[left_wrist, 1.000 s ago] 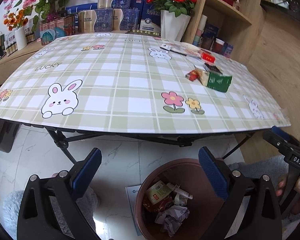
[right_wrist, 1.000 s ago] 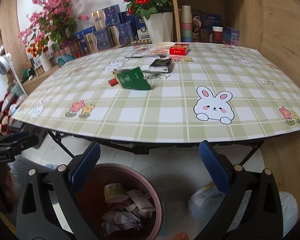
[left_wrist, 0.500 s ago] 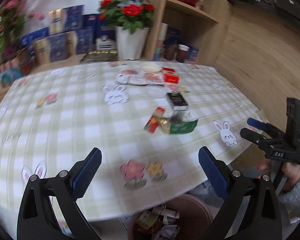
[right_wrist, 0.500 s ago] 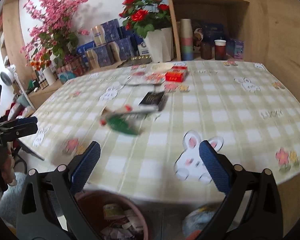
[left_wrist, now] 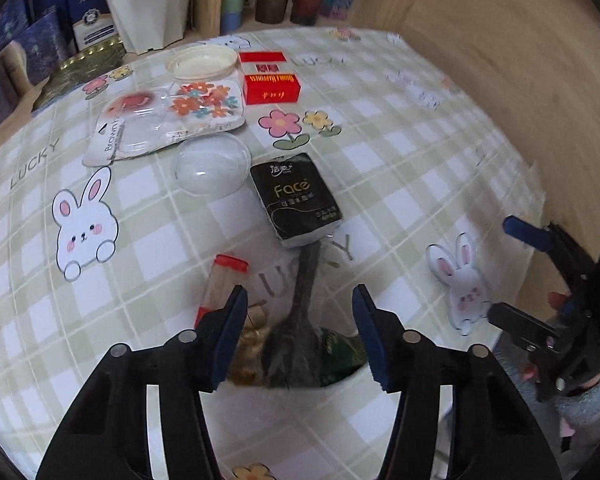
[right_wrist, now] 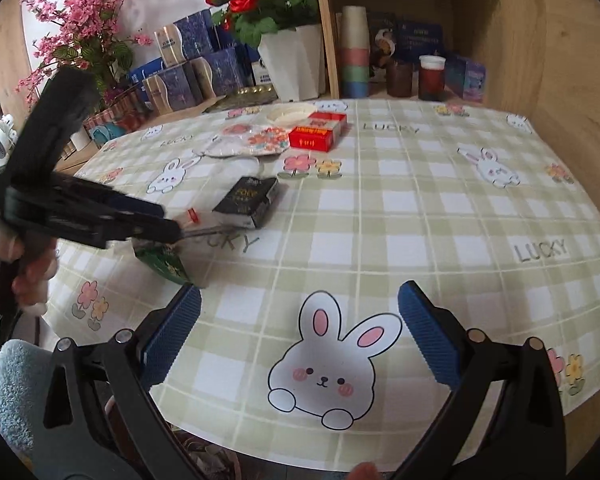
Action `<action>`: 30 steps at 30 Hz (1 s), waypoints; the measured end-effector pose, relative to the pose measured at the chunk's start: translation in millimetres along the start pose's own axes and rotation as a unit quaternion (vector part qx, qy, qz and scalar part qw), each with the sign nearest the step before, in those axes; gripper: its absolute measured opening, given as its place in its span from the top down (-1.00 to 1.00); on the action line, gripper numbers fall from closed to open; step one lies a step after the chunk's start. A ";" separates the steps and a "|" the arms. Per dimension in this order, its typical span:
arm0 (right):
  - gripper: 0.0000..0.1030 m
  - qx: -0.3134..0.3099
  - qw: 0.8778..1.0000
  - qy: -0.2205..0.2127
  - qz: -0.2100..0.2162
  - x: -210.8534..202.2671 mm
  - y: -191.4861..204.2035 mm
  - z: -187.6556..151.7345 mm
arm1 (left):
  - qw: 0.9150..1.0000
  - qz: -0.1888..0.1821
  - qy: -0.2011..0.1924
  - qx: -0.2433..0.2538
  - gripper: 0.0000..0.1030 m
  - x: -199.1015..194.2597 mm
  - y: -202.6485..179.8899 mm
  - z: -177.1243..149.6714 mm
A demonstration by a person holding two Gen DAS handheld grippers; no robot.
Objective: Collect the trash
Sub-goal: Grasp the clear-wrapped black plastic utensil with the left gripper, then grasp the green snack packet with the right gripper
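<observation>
A green packet (left_wrist: 336, 354) lies on the checked tablecloth with a gold wrapper (left_wrist: 252, 340) and a red-capped pack (left_wrist: 224, 280) beside it. My left gripper (left_wrist: 300, 296) points down over this heap. Its jaws are closing with the trash between them, and I see no pad pressing on it. The right wrist view shows the left gripper (right_wrist: 172, 228) just above the green packet (right_wrist: 162, 262). My right gripper (right_wrist: 300, 300) stands open over a bunny print near the front edge, nothing between its fingers. It also shows at the table's right edge as the right gripper (left_wrist: 514, 276).
Beyond the heap lie a black tissue pack (left_wrist: 296, 200), a clear dome lid (left_wrist: 212, 166), flowery plastic packaging (left_wrist: 172, 116), a red box (left_wrist: 272, 86) and a white lid (left_wrist: 202, 62). A white flower pot (right_wrist: 292, 60), boxes and cups stand behind.
The left gripper has swung from above the bin on the floor to over the table and down onto the green packet, and its jaws have narrowed. The right gripper has moved forward over the table.
</observation>
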State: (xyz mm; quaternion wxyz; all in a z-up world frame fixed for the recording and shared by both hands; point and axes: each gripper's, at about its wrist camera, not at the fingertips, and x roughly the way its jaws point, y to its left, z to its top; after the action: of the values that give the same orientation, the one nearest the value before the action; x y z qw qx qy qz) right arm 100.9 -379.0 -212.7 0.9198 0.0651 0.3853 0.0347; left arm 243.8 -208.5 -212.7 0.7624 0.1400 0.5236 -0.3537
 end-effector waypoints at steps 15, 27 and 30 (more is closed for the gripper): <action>-0.89 -0.006 0.999 0.024 0.038 14.9 12.5 -9.8 | 0.998 0.004 -0.041 -0.043 0.75 -20.8 19.4 -4.2; -0.86 -0.113 0.987 0.061 0.096 49.6 90.9 11.4 | 0.980 0.056 -0.141 -0.130 0.75 -102.2 54.7 -83.6; -0.82 -0.111 0.985 0.071 0.114 63.1 101.8 21.1 | 0.974 0.074 -0.157 -0.146 0.75 -114.4 61.0 -108.5</action>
State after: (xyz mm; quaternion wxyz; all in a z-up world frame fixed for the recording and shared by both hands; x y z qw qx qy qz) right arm 158.8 -273.1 -227.5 0.8816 0.0037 0.4336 0.1863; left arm 186.7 -56.9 -164.3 0.8712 0.0083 0.4318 -0.2335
